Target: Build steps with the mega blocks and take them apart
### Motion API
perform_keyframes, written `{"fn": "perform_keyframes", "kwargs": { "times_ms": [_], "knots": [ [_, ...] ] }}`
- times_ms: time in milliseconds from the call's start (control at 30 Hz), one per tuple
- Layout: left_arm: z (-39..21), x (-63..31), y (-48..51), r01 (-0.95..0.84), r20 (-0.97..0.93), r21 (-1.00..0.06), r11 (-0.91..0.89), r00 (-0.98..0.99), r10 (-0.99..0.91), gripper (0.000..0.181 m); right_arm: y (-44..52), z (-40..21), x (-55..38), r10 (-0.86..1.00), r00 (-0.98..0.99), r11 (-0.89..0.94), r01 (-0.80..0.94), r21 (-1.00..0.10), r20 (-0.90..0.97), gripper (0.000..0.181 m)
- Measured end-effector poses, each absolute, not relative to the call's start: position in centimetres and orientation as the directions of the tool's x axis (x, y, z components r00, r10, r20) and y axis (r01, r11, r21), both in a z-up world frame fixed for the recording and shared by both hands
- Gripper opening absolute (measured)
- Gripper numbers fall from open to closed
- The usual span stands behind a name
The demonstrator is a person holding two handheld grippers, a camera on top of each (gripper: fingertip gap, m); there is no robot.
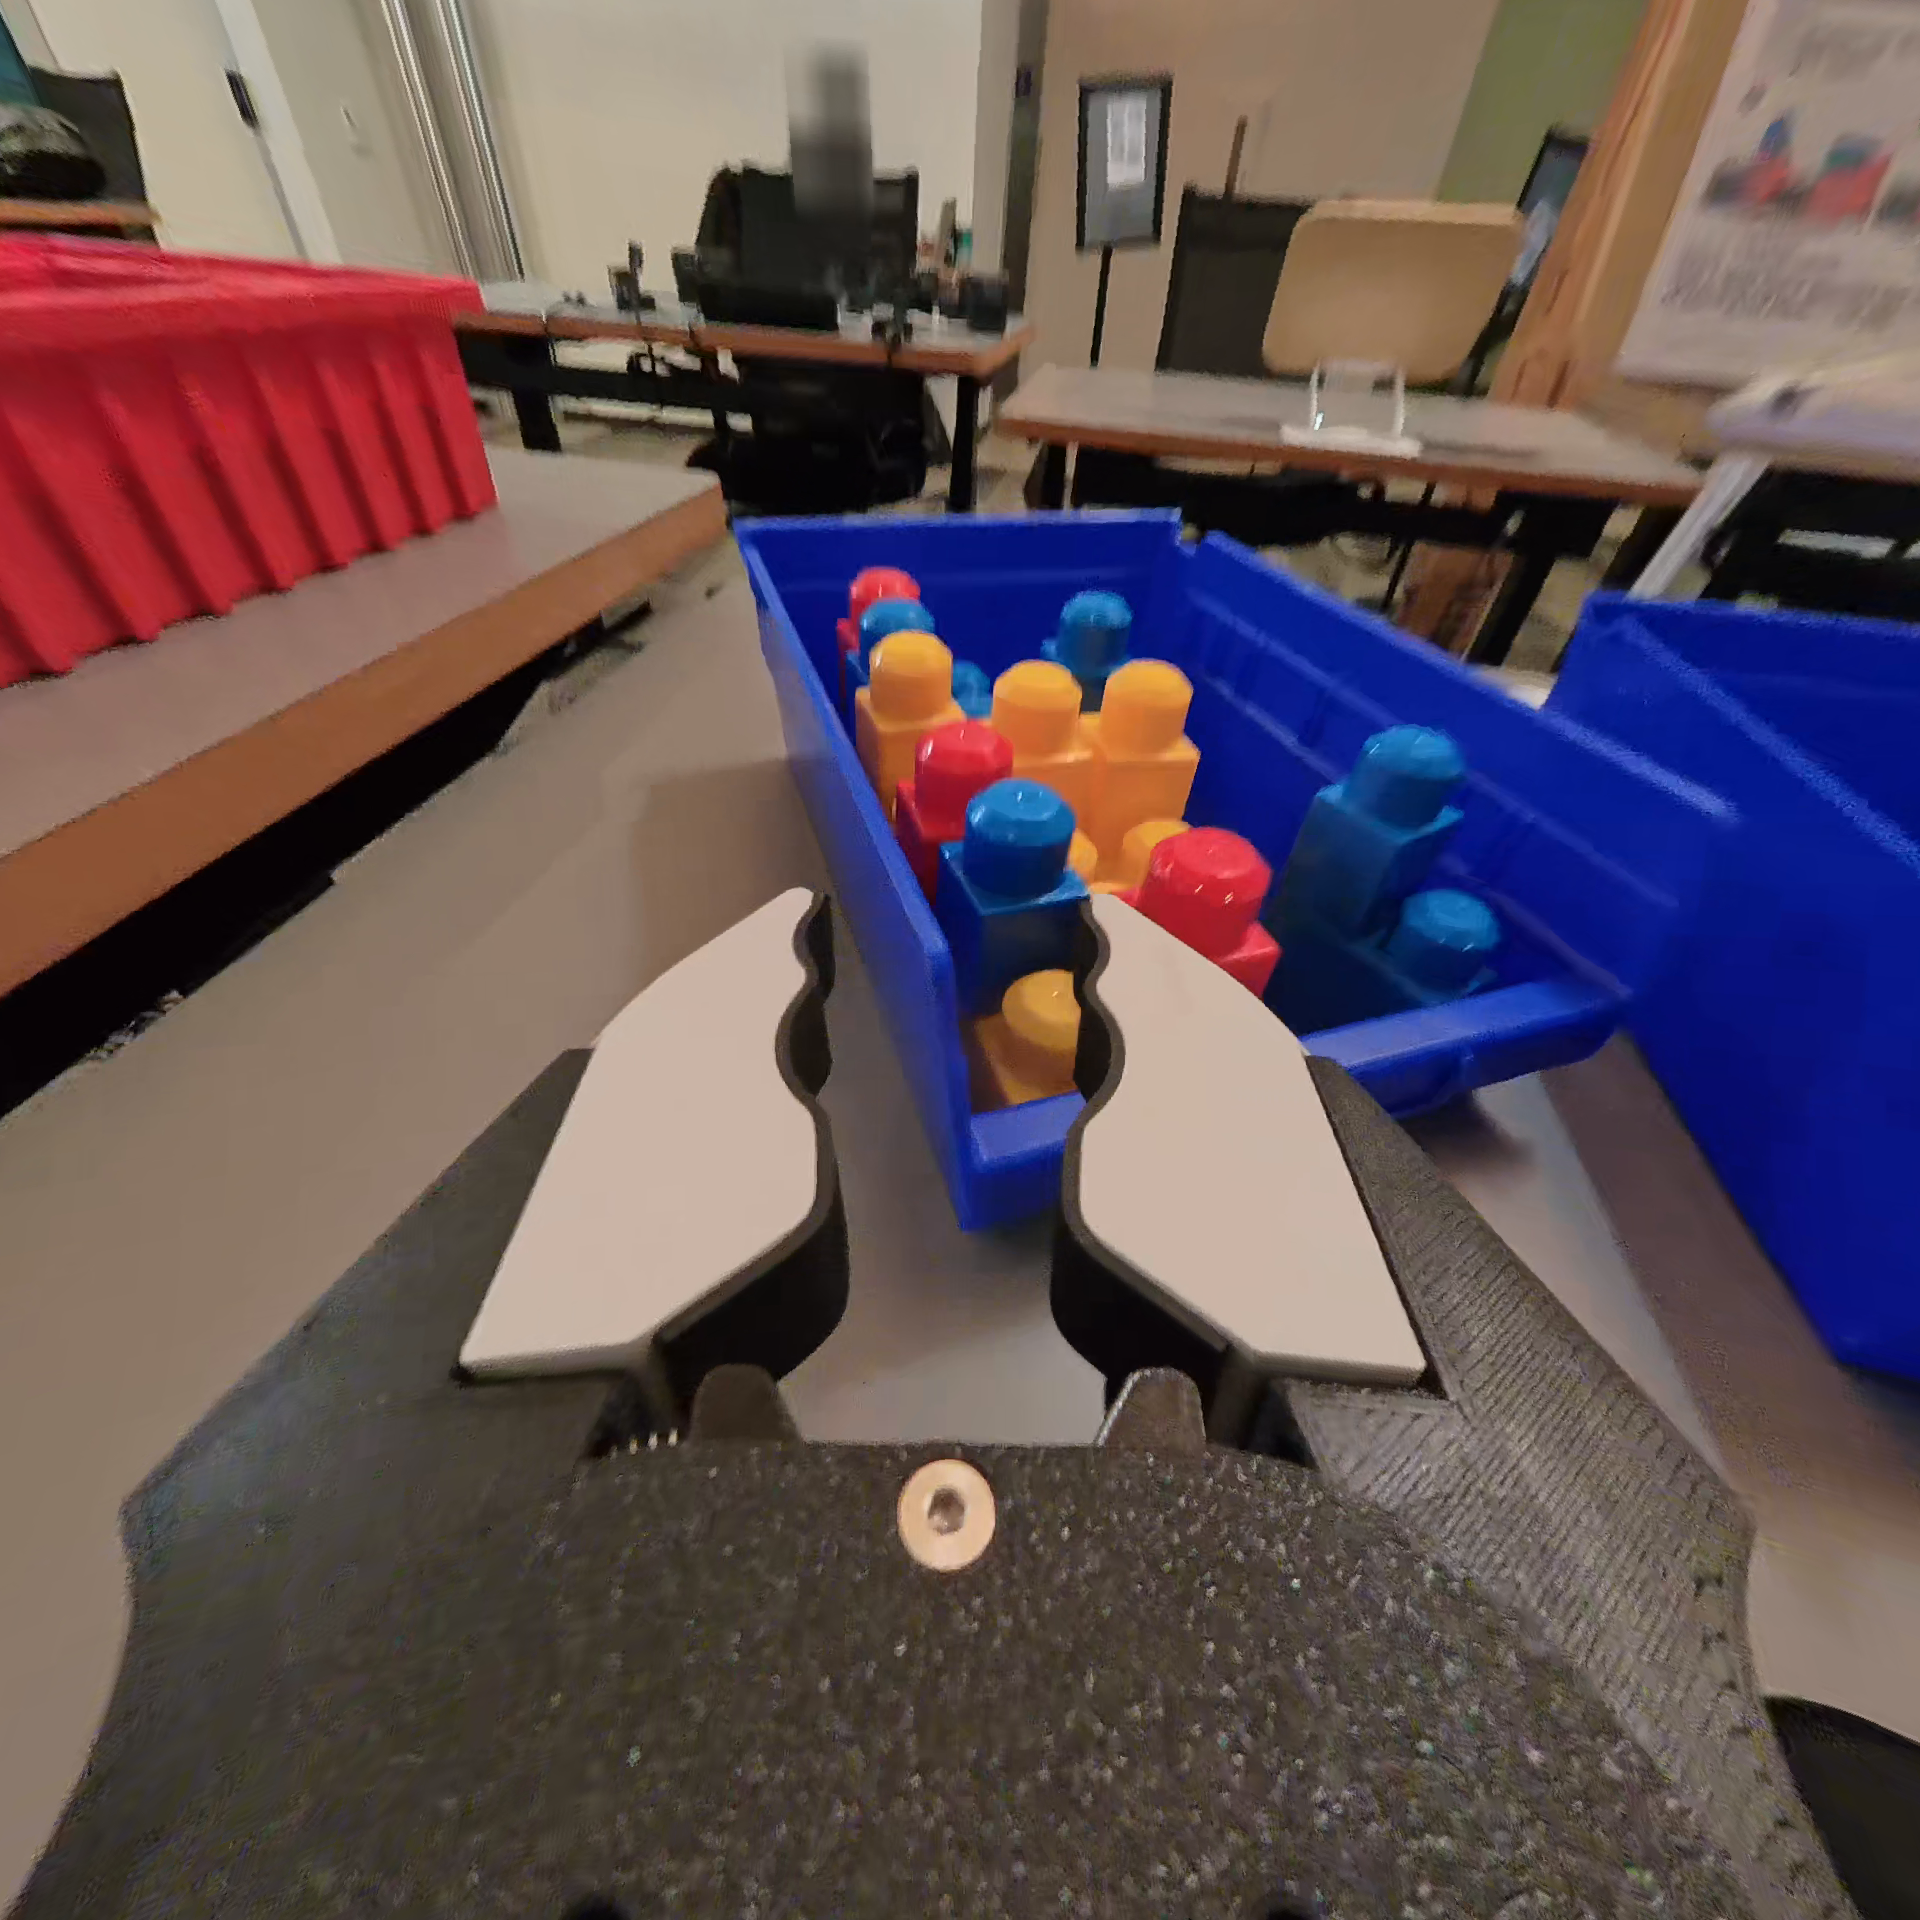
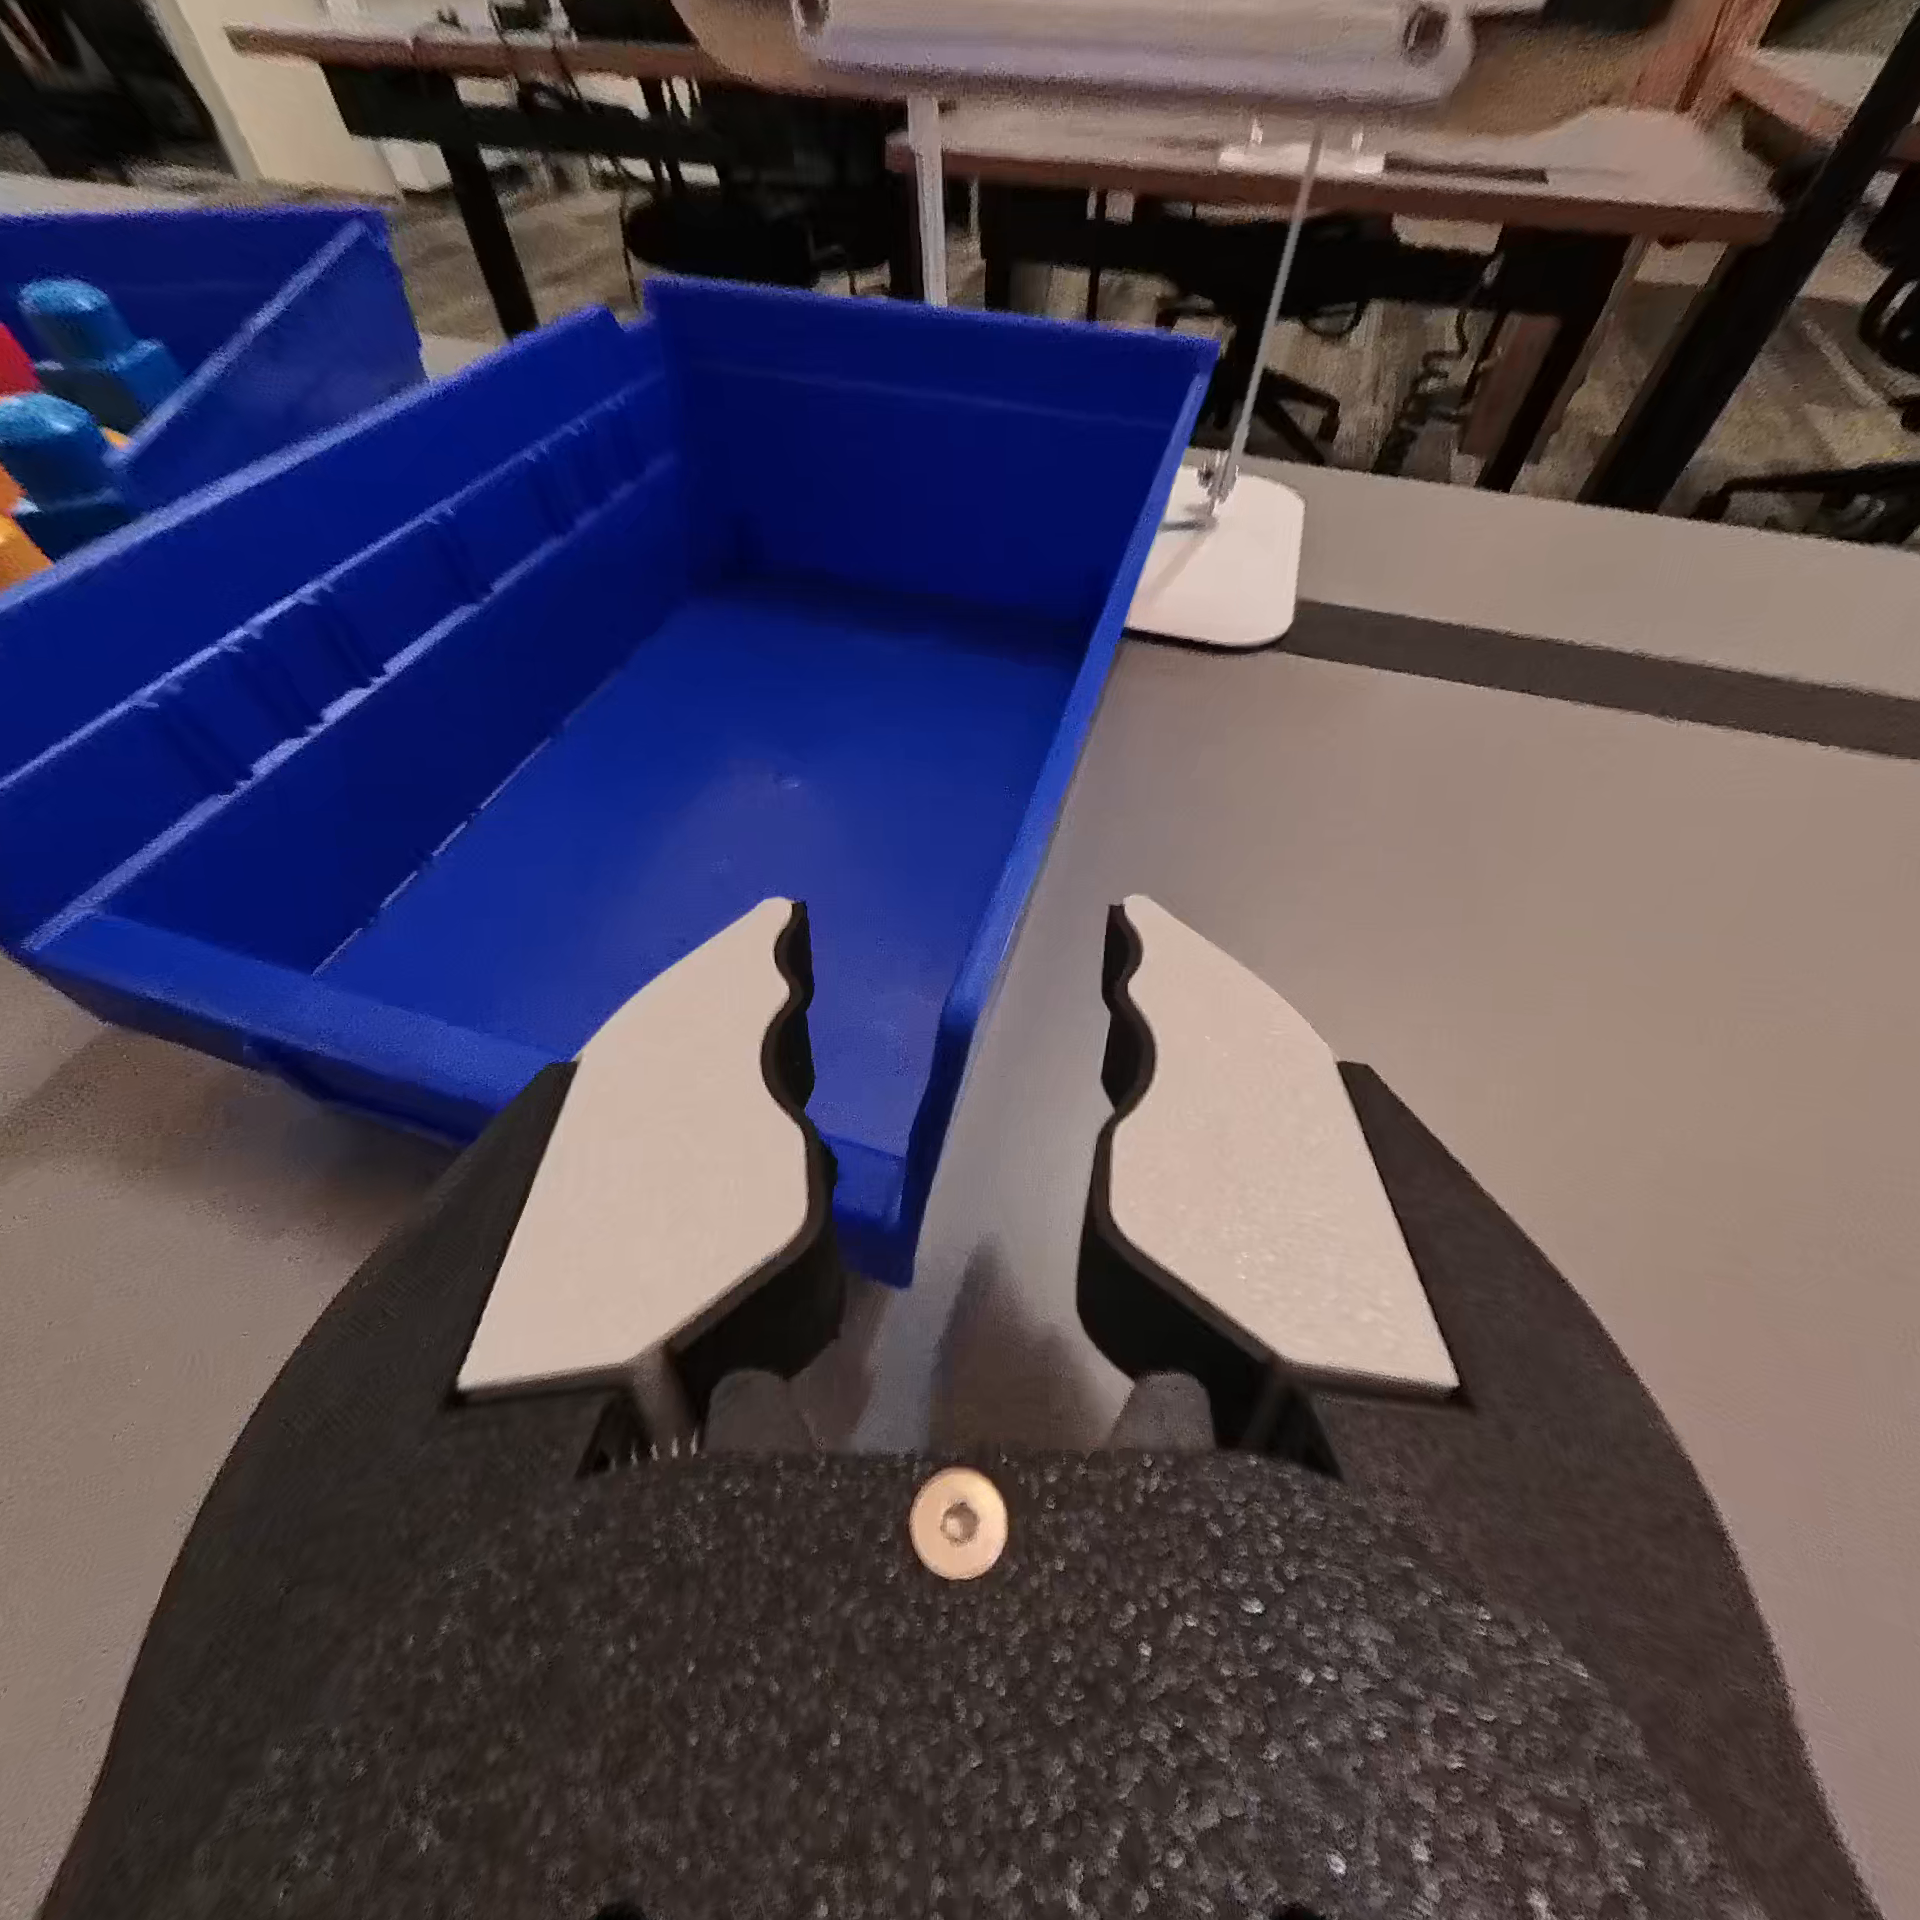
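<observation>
Blocks (image 1: 1049, 790) inside blue bin (image 1: 1455, 665)

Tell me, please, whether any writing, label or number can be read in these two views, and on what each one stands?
Nothing can be read.
Poster on the right wall: print blurred.
Framed sign on a stand in the background: too small and blurred.
Blue bin with blocks, empty blue bin, the blocks, both grippers: no writing visible.
</observation>
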State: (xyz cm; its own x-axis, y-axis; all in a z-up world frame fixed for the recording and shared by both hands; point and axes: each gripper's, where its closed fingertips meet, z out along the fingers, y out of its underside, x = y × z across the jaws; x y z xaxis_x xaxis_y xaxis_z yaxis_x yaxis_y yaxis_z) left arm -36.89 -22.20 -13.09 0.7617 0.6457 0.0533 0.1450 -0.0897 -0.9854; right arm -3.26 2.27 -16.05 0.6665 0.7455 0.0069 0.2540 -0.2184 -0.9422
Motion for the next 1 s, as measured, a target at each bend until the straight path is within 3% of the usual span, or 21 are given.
{"fn": "perform_keyframes", "kwargs": {
  "times_ms": [67, 200, 333, 667, 1000],
  "knots": [
    [-11.4, -35.7, -22.8, 0.13, 0.081, -0.991, -0.031, 0.771, 0.631, 0.043, 2.9, -16.6, -3.8, 0.739, 0.674, -0.248, 0.259, -0.934, -0.009, 0.051],
    [-8.5, -32.0, -22.6, 0.146, 0.154, -0.988, 0.058, 0.83, 0.536, 0.04, 3.7, -16.3, -3.8, 0.731, 0.682, -0.231, 0.294, -0.928, 0.035, 0.015],
    [-6.6, -27.6, -21.2, 0.154, 0.177, -0.984, 0.088, 0.892, 0.415, 0.037, 4.8, -16.4, -2.5, 0.698, 0.714, -0.239, 0.307, -0.921, 0.057, 0.006],
    [-7.6, -22.9, -18.9, 0.182, 0.185, -0.983, 0.035, 0.942, 0.28, 0.034, 3.7, -13.8, 4.5, 0.656, 0.754, -0.245, 0.178, -0.953, -0.027, 0.004],
    [-8.3, -20.1, -16.6, 0.183, 0.178, -0.983, -0.003, 0.96, 0.218, 0.034, 6.6, -7.8, 15.4, 0.49, 0.867, -0.099, 0.159, -0.982, 0.091, 0.002]
  ]
}}
